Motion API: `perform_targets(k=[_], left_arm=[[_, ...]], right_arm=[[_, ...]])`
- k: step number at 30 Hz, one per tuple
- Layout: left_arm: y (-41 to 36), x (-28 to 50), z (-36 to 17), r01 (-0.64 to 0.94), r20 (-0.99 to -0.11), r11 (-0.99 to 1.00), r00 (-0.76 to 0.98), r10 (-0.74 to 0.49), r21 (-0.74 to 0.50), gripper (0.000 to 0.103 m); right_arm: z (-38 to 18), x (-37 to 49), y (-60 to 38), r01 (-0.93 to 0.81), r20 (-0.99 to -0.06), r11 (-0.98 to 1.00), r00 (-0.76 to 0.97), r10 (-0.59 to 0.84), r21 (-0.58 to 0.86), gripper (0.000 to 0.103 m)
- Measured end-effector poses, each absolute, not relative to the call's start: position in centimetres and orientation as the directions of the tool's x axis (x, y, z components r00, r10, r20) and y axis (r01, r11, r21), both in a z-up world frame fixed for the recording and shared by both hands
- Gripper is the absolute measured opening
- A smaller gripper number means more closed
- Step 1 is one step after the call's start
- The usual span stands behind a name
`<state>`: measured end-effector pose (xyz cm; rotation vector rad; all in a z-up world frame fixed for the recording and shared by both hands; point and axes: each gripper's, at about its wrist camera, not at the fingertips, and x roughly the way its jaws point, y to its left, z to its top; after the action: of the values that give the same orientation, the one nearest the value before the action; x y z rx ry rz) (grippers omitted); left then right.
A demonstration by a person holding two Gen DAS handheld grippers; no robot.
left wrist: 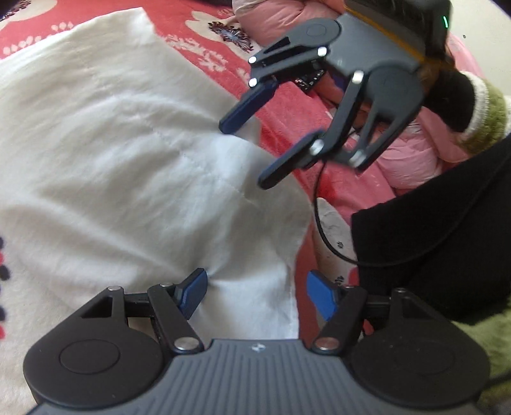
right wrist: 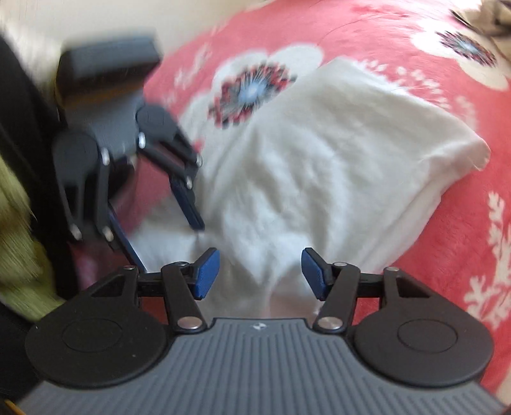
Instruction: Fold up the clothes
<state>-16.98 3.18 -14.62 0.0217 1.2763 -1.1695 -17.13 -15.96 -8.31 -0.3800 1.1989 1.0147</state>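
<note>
Cloth: white cloth (left wrist: 127, 178) lies rumpled on the red floral bed (right wrist: 463, 223).
Left claw (left wrist: 255, 295): open, over the cloth's edge.
Right claw (right wrist: 260, 274): open above the cloth.

Both tools match — the left gripper (left wrist: 255, 295) and right gripper (left wrist: 246, 153) have grey ribbed bodies, matte black linkage arms with round hubs, silver screw heads and blue fingers (left wrist: 193, 295). A thin black cable (left wrist: 325, 236) trails from the right one — a green light (left wrist: 444, 21) glows on its housing. The person's sleeve (left wrist: 431, 230) is black.
</note>
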Motion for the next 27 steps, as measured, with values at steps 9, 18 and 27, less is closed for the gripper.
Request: perform_targets(k=[9, 18, 27], left_arm=[[3.4, -17.0, -14.9, 0.666, -0.725, 0.475, -0.146, -0.673, -0.575, 0.070], [2.6, -17.9, -14.7, 0.694, -0.746, 0.485, -0.113, -0.657, -0.532, 0.070], [2.0, -18.0, -14.9, 0.692, -0.747, 0.487, -0.113, -0.655, -0.532, 0.070]], right_arm=[[-6.8, -16.5, -21.2, -0.595, -0.835, 0.733, 0.180, 0.520, 0.328, 0.054], [-9.3, -15.2, -20.3, -0.565, -0.865, 0.798, 0.271, 0.421, 0.211, 0.003], [-7.2, -19.1, -20.5, -0.670, -0.816, 0.714, 0.287, 0.502, 0.204, 0.007]])
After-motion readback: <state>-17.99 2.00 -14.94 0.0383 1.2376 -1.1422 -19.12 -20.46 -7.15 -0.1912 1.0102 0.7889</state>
